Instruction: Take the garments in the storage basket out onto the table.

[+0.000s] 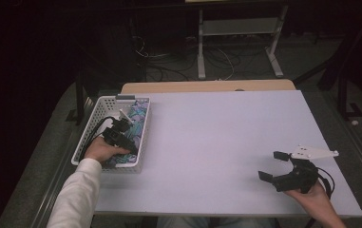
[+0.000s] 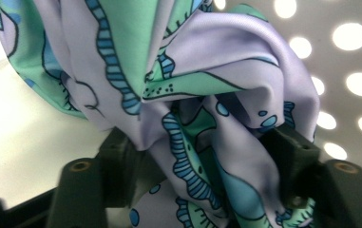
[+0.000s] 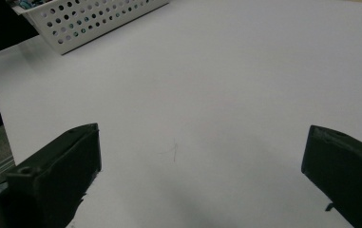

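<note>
Now I have my left gripper [image 1: 121,133] down inside the white plastic basket with round holes [image 1: 89,124], at the left side of the pale lilac table top [image 1: 216,137]. My left hand [image 1: 100,149] rests on the near edge of the basket, and the white sleeve [image 1: 76,194] comes up from the bottom of the high view. The gripper leans forward and down into the basket.

Inside the basket lies the soft cloth with green, blue and lilac patterns [image 2: 193,95]. In the left gripper view the cloth is bunched up in folds right between the two black jaws. The jaws sit partly closed on both sides of the bunch and seem to pinch it. The holed basket wall [image 2: 349,66] shows bright behind the cloth.

My right gripper [image 1: 276,167] sits near the right front corner of the table, well apart from the basket. My right hand [image 1: 311,194] holds it from below, low over the table, and it points left across the table. Its jaws stand wide apart with nothing between them. In the right gripper view they frame bare table, with the basket far off.
</note>
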Motion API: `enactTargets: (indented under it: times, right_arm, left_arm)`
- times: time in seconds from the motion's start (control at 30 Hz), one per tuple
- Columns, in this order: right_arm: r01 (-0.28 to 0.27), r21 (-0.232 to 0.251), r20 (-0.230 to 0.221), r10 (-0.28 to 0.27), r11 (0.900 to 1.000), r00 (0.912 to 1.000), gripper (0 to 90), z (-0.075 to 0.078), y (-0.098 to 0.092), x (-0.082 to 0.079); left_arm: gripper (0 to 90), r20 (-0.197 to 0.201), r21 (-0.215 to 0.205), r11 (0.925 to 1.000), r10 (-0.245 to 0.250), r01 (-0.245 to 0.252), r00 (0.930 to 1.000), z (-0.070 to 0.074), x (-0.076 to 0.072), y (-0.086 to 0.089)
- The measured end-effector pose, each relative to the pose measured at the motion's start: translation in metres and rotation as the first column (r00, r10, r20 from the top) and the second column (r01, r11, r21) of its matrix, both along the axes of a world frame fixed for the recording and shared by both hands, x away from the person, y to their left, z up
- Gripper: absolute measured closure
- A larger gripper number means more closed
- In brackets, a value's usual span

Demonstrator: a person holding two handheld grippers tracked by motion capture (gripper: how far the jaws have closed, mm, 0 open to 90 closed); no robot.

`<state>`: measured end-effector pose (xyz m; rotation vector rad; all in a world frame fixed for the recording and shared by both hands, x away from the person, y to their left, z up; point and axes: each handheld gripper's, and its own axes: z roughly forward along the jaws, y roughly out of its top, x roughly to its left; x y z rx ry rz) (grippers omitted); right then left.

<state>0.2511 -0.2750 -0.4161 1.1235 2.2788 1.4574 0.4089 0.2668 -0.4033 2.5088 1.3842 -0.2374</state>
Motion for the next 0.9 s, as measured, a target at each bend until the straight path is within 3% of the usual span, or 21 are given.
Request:
enactTargets:
  times: [0.23,0.53,0.73,0.9]
  right_arm:
    - [0.001,-0.002,0.0,-0.001,1.0,1.0,0.0,0.0,0.0,0.0]
    - [0.001,-0.006,-0.001,-0.001,1.0,1.0,0.0,0.0,0.001,0.0]
    - [0.002,-0.007,-0.001,-0.002,1.0,1.0,0.0,0.0,0.001,0.0]
    - [0.004,-0.006,0.0,-0.004,1.0,1.0,0.0,0.0,0.0,0.0]
  left_arm:
    - [48.8,-0.005,0.017,0.9998,-0.002,0.002,1.0,-0.002,0.003,-0.003]
    - [64.6,0.021,0.03,0.9995,0.01,-0.011,0.9997,-0.003,0.004,-0.004]
    - [79.1,0.025,0.007,1.0,0.006,-0.006,0.9997,-0.001,0.004,-0.003]
    - [81.9,0.056,-0.04,0.9991,0.012,-0.009,0.9984,0.008,0.001,0.002]
